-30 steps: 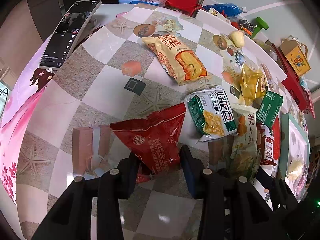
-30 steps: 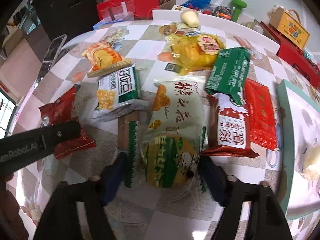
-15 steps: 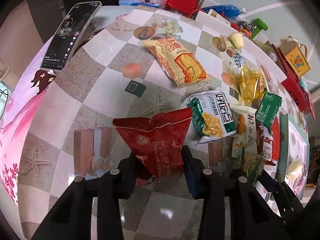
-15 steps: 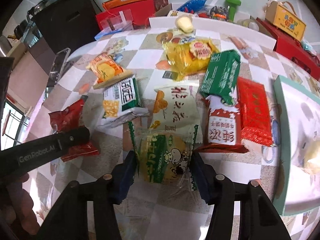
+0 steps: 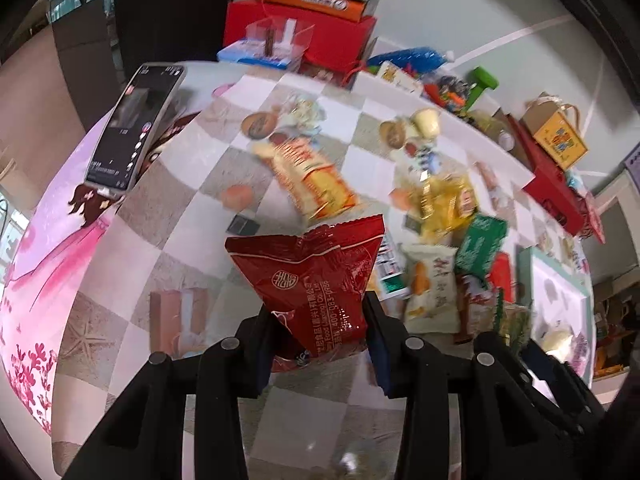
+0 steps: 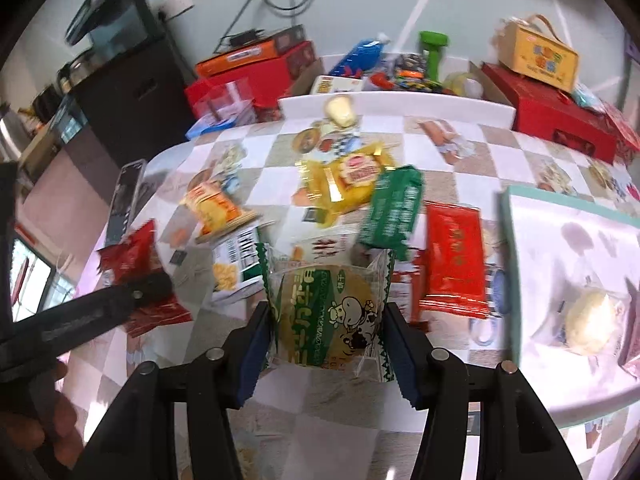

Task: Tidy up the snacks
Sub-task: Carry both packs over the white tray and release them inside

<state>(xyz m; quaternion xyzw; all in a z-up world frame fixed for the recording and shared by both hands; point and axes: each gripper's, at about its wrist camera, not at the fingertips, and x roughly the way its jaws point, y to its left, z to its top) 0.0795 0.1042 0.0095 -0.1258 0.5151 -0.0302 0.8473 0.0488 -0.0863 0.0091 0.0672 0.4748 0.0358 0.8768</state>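
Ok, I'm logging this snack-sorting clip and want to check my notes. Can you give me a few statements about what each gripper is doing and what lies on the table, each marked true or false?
1. The left gripper is shut on a red snack bag. True.
2. The right gripper is open with nothing between its fingers. False: it is shut on a clear pastry packet with a cartoon cow on it.
3. A phone lies near the far left edge of the table. True.
4. The green packet lies inside the pale tray on the right. False: it lies on the table, left of the tray.
5. The tray holds a pale round bun. True.
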